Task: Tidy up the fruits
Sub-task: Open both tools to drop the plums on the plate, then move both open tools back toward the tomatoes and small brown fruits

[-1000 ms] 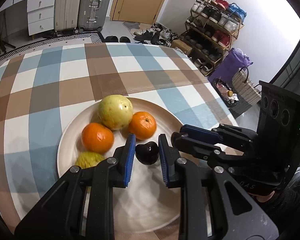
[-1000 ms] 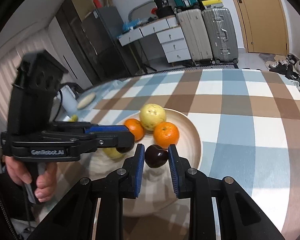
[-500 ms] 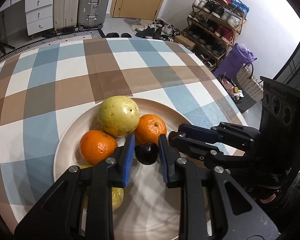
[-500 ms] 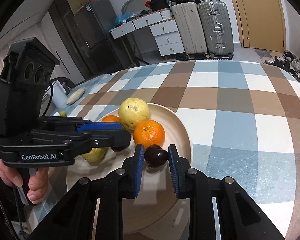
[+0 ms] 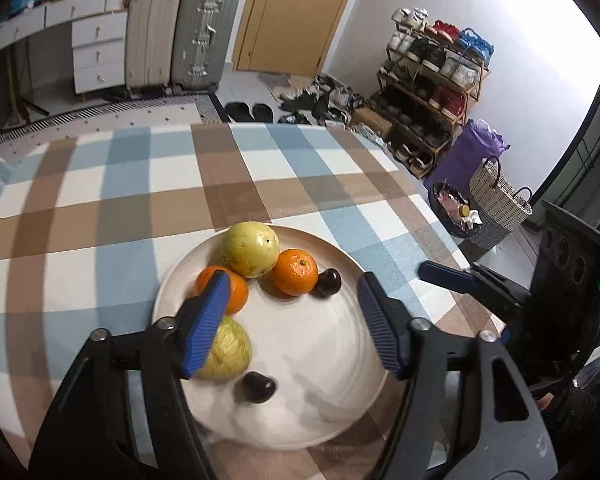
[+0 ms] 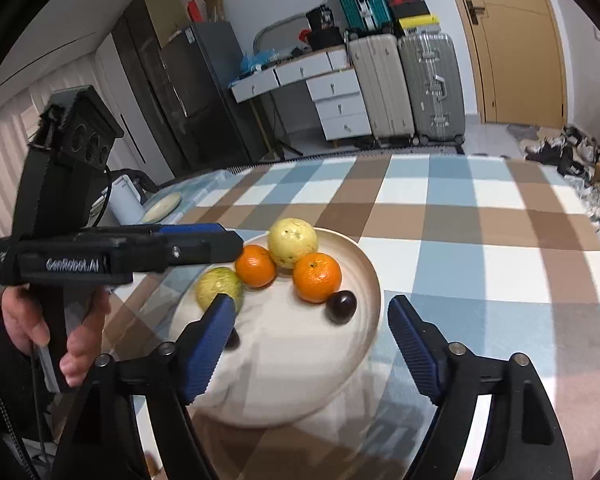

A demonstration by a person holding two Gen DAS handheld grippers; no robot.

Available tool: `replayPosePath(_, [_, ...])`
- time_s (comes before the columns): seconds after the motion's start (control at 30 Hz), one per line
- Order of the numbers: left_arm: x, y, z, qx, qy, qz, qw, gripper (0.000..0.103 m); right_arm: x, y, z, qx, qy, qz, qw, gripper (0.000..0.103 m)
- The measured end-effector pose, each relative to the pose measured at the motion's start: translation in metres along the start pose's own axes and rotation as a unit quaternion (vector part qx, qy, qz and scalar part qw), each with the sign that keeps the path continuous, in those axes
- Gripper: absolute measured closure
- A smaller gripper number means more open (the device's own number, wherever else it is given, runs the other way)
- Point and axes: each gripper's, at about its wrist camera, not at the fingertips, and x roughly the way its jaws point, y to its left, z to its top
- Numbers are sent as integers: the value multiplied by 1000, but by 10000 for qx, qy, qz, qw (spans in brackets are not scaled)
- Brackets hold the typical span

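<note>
Now both tools stand wide over the plate

Both jaws have just been opening, and nothing sits between them. The left tool [image 5: 292, 320] hovers over the plate [image 5: 340, 360], with one dark plum [image 5: 256, 387] lying below it near the plate's near edge. The right tool [image 6: 312, 344] gapes toward the other dark plum [image 6: 341, 307], which rests touching an orange [image 6: 317, 277] by the plate's right rim. Each hand is nearer its own plum. A second orange [image 6: 255, 265], a pale guava [image 6: 293, 243] and a green guava [image 6: 219, 287] crowd the far side. The checked tabletop [image 5: 100, 216] is otherwise bare, with suitcases [image 5: 180, 32] beyond.
</note>
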Motion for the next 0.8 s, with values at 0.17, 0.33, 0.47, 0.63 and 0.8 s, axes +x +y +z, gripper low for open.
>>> replayPosePath(0.17, [-40,-10,-18,2,-254,336,9991,22,-40,14,-10,12,-233,-30,9997,13])
replayPosePath(0.33, [-81,-24,-44,-23,-446,589,9973,16,-76,31,-25,134,-457,5,9989,5])
replayPosePath(0.47, [-112,-39,-63,5,-597,673,9959,1,-102,47,-37,122,-631,90,9979,3])
replayPosePath(0.63, [-147,-60,-82,126,-864,770,9932,1,-128,69,-52,74,-808,221,9965,1])
replayPosePath(0.8, [-174,-75,-109,145,-990,883,9911,1,-146,87,-65,63,-862,259,9959,0])
